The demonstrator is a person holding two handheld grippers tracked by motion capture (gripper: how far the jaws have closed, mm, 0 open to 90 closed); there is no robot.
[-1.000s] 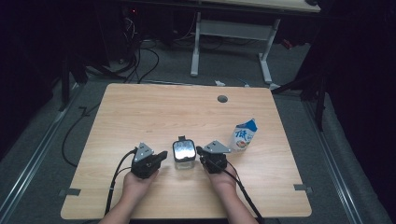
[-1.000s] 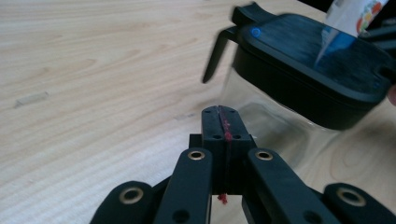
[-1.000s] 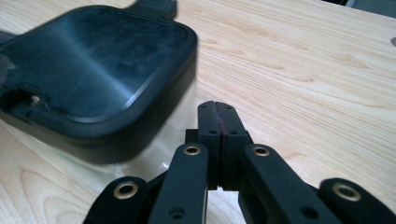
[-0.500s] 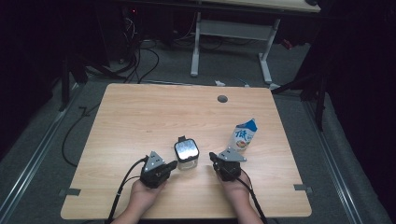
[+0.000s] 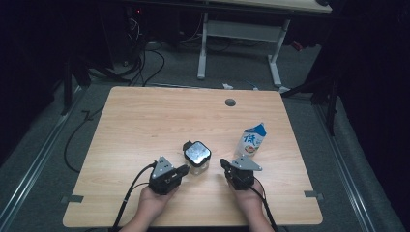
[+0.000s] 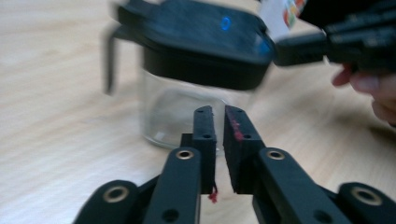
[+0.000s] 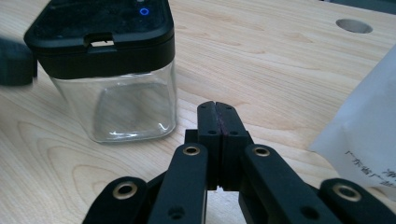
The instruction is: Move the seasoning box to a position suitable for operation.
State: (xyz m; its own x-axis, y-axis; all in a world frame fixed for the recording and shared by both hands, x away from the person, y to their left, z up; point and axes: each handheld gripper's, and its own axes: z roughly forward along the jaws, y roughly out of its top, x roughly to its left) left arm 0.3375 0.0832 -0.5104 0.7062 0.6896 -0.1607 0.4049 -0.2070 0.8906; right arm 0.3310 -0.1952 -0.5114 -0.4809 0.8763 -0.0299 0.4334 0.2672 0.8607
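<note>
Both hand-held grippers have drawn back toward the near edge of the table (image 5: 145, 111) since a second ago, when they stood close on either side of the jar; the jar itself has not shifted.

Jar (image 5: 197, 156): clear glass, square black lid, upright near the middle of the table's near half. Between the two grippers, touched by neither.

Left hand-held gripper (image 5: 183, 169): just left of the jar, tips pointing at it. In the left gripper view (image 6: 218, 122) the jaws have just been opening; a narrow gap shows, nothing in it.

Right hand-held gripper (image 5: 223, 164): right of the jar, a little farther off. In the right gripper view (image 7: 217, 116) the pads meet, closed on nothing.

Milk carton (image 5: 253, 138): upright, behind and right of the right hand-held gripper, apart from the jar.
</note>
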